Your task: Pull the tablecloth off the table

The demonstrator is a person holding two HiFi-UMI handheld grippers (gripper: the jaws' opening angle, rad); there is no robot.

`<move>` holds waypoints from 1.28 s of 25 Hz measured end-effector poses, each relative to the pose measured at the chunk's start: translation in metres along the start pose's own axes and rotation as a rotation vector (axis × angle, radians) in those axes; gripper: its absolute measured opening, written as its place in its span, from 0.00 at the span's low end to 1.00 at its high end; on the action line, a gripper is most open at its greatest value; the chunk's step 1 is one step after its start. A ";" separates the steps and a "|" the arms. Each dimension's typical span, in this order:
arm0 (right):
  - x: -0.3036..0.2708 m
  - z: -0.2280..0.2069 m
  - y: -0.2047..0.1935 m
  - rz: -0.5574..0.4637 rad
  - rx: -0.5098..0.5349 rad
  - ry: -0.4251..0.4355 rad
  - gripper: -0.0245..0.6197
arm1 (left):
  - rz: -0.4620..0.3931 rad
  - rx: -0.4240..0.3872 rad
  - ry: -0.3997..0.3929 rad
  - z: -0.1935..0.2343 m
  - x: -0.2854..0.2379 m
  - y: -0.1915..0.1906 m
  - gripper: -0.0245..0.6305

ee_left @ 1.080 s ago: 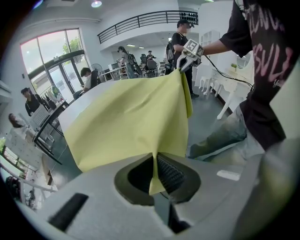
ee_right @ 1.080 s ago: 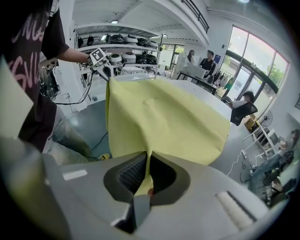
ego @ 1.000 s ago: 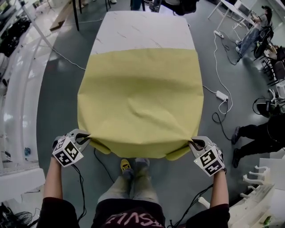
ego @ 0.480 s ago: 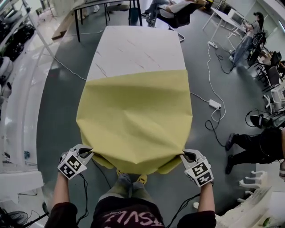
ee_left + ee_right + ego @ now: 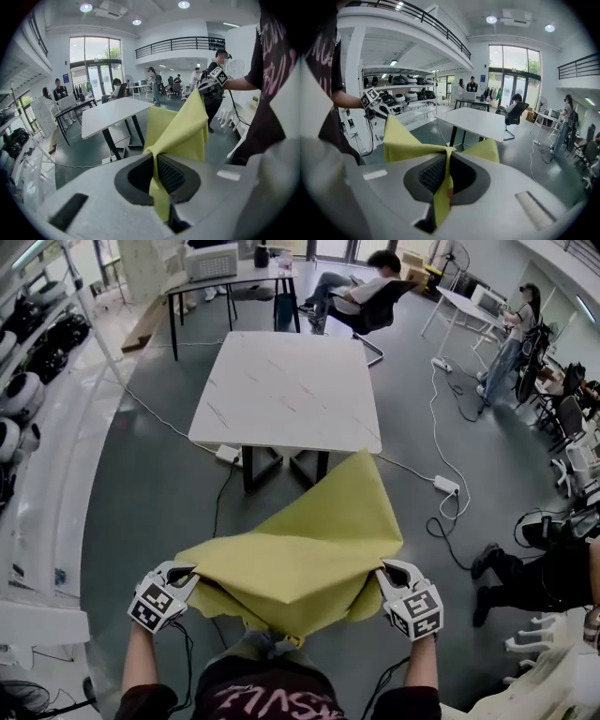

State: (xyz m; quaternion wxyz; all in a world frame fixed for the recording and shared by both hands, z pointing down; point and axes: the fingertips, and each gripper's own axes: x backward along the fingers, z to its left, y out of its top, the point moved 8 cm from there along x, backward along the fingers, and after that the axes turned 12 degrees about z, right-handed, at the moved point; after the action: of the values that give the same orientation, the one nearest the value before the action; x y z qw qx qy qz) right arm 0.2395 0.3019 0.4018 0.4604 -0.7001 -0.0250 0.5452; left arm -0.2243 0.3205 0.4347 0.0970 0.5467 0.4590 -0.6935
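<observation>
Now the tablecloth (image 5: 300,554) is held clear of the table (image 5: 291,381) edge.
Creased yellow corners are pinched by the left gripper (image 5: 187,571) and the right gripper (image 5: 384,571).

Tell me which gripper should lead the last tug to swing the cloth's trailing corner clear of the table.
Right, probably. The left gripper and right gripper are both shut on near corners of the tablecloth, but its trailing point stretches toward the near-right corner of the table, on the right gripper's side.
</observation>
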 end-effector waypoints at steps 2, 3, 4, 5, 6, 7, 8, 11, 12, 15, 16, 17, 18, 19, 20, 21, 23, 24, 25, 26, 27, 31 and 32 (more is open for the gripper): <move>0.010 0.001 0.004 -0.025 -0.001 -0.017 0.06 | -0.027 0.024 0.014 -0.005 0.007 0.003 0.05; 0.015 0.002 0.006 -0.038 -0.007 -0.027 0.06 | -0.050 0.044 0.021 -0.006 0.012 0.005 0.05; 0.019 0.002 0.008 -0.052 -0.016 -0.039 0.06 | -0.075 0.067 0.029 -0.006 0.017 0.008 0.05; 0.023 0.003 0.010 -0.064 -0.027 -0.054 0.06 | -0.102 0.093 0.037 -0.006 0.022 0.010 0.05; 0.027 0.003 0.011 -0.075 -0.038 -0.070 0.06 | -0.131 0.119 0.045 -0.006 0.026 0.012 0.05; 0.030 0.002 0.011 -0.084 -0.048 -0.086 0.06 | -0.161 0.144 0.052 -0.006 0.029 0.014 0.05; 0.033 0.002 0.012 -0.094 -0.056 -0.101 0.06 | -0.190 0.164 0.058 -0.006 0.031 0.017 0.05; 0.041 0.003 0.021 -0.140 -0.085 -0.145 0.06 | -0.261 0.207 0.080 -0.004 0.038 0.027 0.05; 0.043 0.003 0.026 -0.158 -0.099 -0.165 0.06 | -0.280 0.219 0.091 -0.002 0.041 0.031 0.05; 0.049 0.001 0.040 -0.208 -0.146 -0.229 0.06 | -0.328 0.252 0.117 0.006 0.047 0.043 0.05; 0.050 0.000 0.044 -0.224 -0.161 -0.246 0.06 | -0.341 0.263 0.125 0.009 0.048 0.046 0.05; 0.051 -0.001 0.048 -0.239 -0.173 -0.261 0.06 | -0.353 0.275 0.132 0.012 0.050 0.049 0.05; 0.052 -0.001 0.051 -0.252 -0.182 -0.276 0.06 | -0.367 0.284 0.139 0.015 0.051 0.052 0.05; 0.053 -0.002 0.055 -0.264 -0.190 -0.290 0.06 | -0.382 0.291 0.146 0.018 0.054 0.055 0.05; 0.054 -0.003 0.059 -0.278 -0.199 -0.303 0.06 | -0.396 0.295 0.153 0.020 0.056 0.058 0.05; 0.057 -0.004 0.062 -0.293 -0.211 -0.315 0.06 | -0.409 0.299 0.161 0.023 0.059 0.062 0.05; 0.062 -0.008 0.068 -0.324 -0.238 -0.341 0.06 | -0.433 0.309 0.179 0.029 0.063 0.069 0.05; 0.064 -0.009 0.071 -0.338 -0.252 -0.355 0.06 | -0.447 0.315 0.186 0.032 0.066 0.073 0.05; 0.066 -0.011 0.074 -0.350 -0.264 -0.368 0.06 | -0.460 0.322 0.190 0.036 0.068 0.077 0.05; 0.067 -0.012 0.078 -0.360 -0.272 -0.381 0.06 | -0.471 0.330 0.194 0.040 0.070 0.080 0.05; 0.068 -0.012 0.082 -0.368 -0.274 -0.394 0.06 | -0.478 0.336 0.198 0.044 0.072 0.083 0.05; 0.073 -0.012 0.093 -0.389 -0.269 -0.444 0.06 | -0.509 0.344 0.220 0.056 0.080 0.091 0.05; 0.074 -0.012 0.095 -0.394 -0.270 -0.454 0.06 | -0.521 0.342 0.223 0.059 0.081 0.093 0.05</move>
State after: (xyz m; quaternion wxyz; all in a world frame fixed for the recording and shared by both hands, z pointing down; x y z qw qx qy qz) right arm 0.2343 0.2796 0.2834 0.4427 -0.5972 -0.3341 0.5794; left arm -0.2355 0.2545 0.3155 -0.2277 0.4920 0.4679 -0.6980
